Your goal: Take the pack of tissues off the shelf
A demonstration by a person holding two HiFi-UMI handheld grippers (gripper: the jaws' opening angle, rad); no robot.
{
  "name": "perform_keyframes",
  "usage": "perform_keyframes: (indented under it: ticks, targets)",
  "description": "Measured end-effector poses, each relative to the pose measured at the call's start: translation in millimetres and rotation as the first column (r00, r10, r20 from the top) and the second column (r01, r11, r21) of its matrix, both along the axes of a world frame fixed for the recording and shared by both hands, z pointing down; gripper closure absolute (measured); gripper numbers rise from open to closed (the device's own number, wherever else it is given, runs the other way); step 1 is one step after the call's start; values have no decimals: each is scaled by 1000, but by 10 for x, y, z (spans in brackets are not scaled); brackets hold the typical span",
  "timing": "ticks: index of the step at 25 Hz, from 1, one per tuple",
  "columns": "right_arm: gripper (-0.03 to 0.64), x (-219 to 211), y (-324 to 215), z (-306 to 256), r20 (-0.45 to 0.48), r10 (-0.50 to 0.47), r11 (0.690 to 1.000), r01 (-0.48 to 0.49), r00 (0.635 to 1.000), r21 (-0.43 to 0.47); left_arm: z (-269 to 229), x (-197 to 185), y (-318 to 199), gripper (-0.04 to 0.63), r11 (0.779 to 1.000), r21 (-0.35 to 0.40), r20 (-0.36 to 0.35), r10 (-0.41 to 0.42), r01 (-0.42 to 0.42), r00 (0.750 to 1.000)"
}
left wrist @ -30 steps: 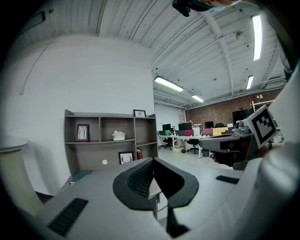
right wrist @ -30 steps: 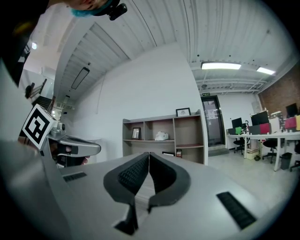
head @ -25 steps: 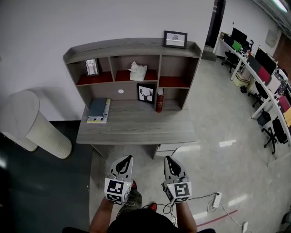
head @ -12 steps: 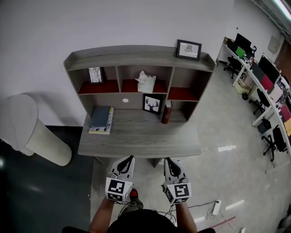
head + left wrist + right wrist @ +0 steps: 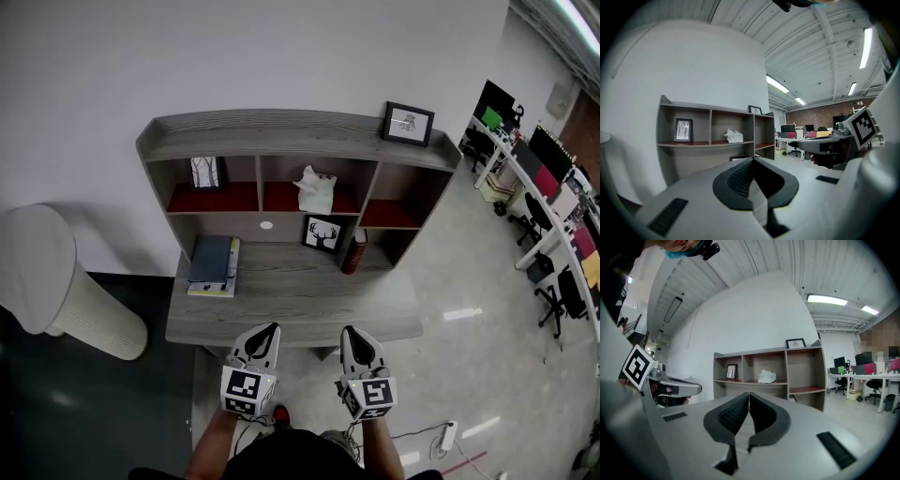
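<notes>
Grey wood desk [image 5: 291, 305] against a white wall fills the head view, with a shelf unit [image 5: 281, 127] standing on its back edge. The pack of tissues [image 5: 317, 190] sits in the middle cubby of the upper row, on the red-lined board, with a tuft of tissue sticking up from it. A deer picture [image 5: 322, 234] leans directly below it, a red bottle [image 5: 354, 251] stands just beside that, and books [image 5: 212, 265] lie off to the left. My left gripper [image 5: 269, 329] and right gripper [image 5: 350, 331] hang side by side at the desk's near edge, well apart from the shelf.

From the left gripper view, the jaws are pressed together with nothing between them. The pack [image 5: 734, 136] shows far off, above and slightly left of the tips.

From the right gripper view it is the same story: pads meeting, empty, with the pack [image 5: 767, 376] a little right of the tips.

What worries me from here:
- **Closed jaws:** if I reach in like this, I would only shove the pack deeper into the cubby.
- **Loose tuft:** if I pinch it, I expect a single sheet to pull out while the pack stays put.
- **Tight cubby:** the dividers and top board hem it in, so a careless entry could clip the wood.
- **Low approach:** coming in too low across the desk could topple the bottle or the deer picture.
- **Soft pack:** a hard squeeze may crush it, and a light one may let it slip.
</notes>
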State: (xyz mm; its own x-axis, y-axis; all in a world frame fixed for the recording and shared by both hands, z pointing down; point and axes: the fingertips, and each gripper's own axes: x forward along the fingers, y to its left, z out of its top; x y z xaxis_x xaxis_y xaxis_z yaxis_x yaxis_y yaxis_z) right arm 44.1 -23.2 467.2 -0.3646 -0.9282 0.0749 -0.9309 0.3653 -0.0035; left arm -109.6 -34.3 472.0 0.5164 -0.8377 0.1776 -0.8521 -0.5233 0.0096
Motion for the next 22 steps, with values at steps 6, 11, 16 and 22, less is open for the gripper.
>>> perform_keyframes:
  ticks: [6,11,16,22]
  targets:
    - [589,-240,-243,1,-30,-1,1000,2,1000,11,-17,-220,-219,588,1000,18,-7,-6,6,1000]
    - [589,-394,-463,-27,-18,-20,1000,21,1000,10,16,-342,-346,588,1000,10,-15,-20,20,1000]
    - [589,-463,-672,-30,-24,-47,999,47,999,13,18,-419,-487,588,999,16,-18,-50,50,999]
    - [589,-395,-1041,-18,-26,-73,997,73,997,7,38,-407,-790,588,995,7,-25,-97,97,995]
